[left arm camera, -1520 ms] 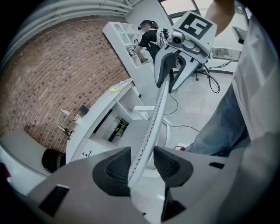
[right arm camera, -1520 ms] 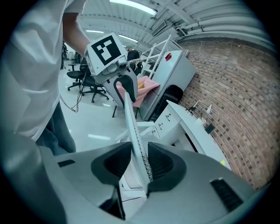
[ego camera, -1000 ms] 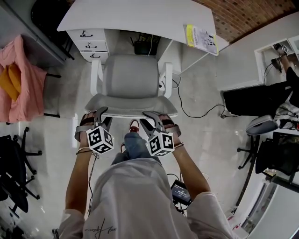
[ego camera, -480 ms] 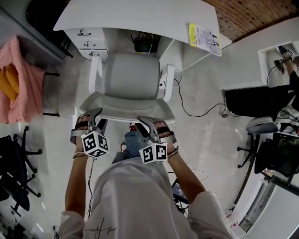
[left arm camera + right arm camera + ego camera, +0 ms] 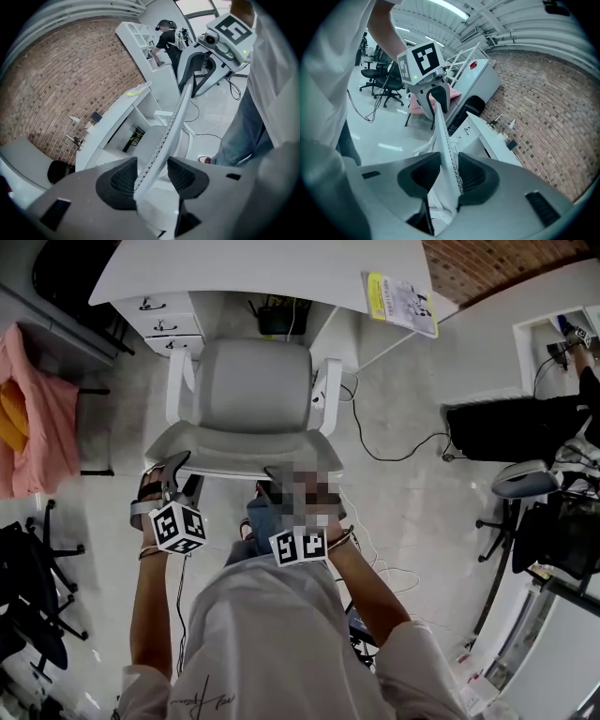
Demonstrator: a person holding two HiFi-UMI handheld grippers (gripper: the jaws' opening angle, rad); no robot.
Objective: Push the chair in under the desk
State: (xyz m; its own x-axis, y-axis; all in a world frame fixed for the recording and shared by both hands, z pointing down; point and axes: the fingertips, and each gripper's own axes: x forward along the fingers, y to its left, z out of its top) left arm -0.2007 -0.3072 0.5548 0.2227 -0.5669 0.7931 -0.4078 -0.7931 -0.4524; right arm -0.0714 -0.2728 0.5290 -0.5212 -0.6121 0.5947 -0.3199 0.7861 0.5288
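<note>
White shirt [image 5: 267,643], blue jeans [image 5: 265,524], red-white shoe [image 5: 205,160]. Left gripper [image 5: 169,470], right gripper [image 5: 449,176]: grey, black-white marker cubes [image 5: 178,527].

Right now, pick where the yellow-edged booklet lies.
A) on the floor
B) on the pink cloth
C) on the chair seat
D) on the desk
D: in the head view the booklet lies flat on the white desk, at its right end, with one corner past the edge.
</note>
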